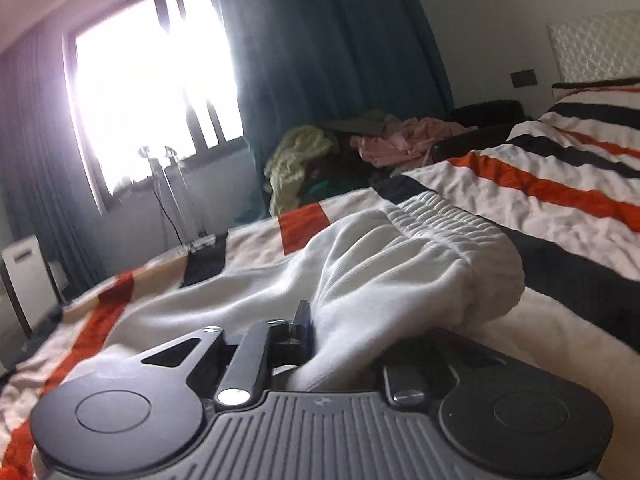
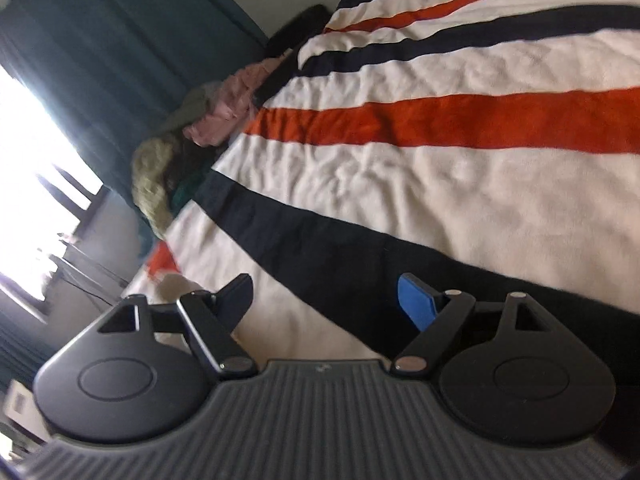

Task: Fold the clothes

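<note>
White garment (image 1: 360, 264), looks like sweatpants or shorts going by the ribbed elastic waistband (image 1: 436, 216), lies bunched on the striped bedspread (image 1: 540, 184), with the waistband end farthest from the left gripper and a plain fabric fold running right into it. Soft, thick-looking knit, light, floppy; judged non-slippery and not fragile, it will sag and drape from any single pinch, so no stiffness to rely on. Best hold is probably the waistband edge or a seam corner, where the cloth is doubled and less likely to slide out; pinching mid-panel would likely just drag a wrinkle. Left gripper (image 1: 344, 332): fabric sits between the jaws, one finger (image 1: 302, 316) visible, the other hidden under cloth; jaws partly apart, cannot tell if the pads press the fabric or have let go. Right gripper (image 2: 326, 300): jaws wide, nothing between them, blue pad (image 2: 416, 300) bare, hanging over bedspread beside the garment's side, garment itself barely or not in that view. Beyond the garment's far end, off the bed edge, a clothes pile (image 1: 340, 144) in yellow-green, pink and dark pieces, sitting in front of the teal curtain (image 1: 320, 48); bright window (image 1: 152, 92) left of the pile; quilted headboard (image 1: 596, 48) far right of the garment.
</note>
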`<state>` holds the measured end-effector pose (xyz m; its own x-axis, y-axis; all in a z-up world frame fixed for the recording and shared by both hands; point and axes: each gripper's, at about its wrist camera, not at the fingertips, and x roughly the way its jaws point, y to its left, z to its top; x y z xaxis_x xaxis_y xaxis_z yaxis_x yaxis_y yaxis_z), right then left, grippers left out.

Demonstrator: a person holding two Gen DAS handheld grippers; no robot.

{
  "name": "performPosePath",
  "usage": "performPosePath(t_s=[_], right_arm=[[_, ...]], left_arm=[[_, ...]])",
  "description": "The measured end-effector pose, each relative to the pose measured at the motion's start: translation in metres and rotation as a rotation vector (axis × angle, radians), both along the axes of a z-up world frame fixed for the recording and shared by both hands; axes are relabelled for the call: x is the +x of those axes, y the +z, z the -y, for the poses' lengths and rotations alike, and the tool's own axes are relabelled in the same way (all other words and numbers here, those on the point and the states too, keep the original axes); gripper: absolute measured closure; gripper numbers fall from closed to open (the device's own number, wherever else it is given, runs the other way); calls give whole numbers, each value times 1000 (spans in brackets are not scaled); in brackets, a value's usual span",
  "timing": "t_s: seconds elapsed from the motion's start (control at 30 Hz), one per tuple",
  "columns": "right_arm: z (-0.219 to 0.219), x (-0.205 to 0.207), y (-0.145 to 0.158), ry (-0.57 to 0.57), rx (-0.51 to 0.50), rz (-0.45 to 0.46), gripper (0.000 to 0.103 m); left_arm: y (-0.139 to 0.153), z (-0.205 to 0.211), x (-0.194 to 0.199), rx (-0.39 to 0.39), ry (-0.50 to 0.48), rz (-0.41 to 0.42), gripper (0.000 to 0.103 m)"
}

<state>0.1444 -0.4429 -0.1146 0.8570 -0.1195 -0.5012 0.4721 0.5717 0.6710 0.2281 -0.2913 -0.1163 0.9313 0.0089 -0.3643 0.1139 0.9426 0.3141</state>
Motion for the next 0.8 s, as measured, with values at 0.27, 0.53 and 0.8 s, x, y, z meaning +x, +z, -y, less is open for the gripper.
performPosePath(t_s=[0.27,0.53,0.8], right_arm=[[-18,24,-15,303,282,120,21],[-44,49,-28,455,449,219,21],[-57,87,-28,528,344,217,24]], left_arm=[[36,-76,-14,-46,-18,-181,20],[67,-166,-74,-33,42,-205,11],[53,-211,-67,-168,167,-235,4]])
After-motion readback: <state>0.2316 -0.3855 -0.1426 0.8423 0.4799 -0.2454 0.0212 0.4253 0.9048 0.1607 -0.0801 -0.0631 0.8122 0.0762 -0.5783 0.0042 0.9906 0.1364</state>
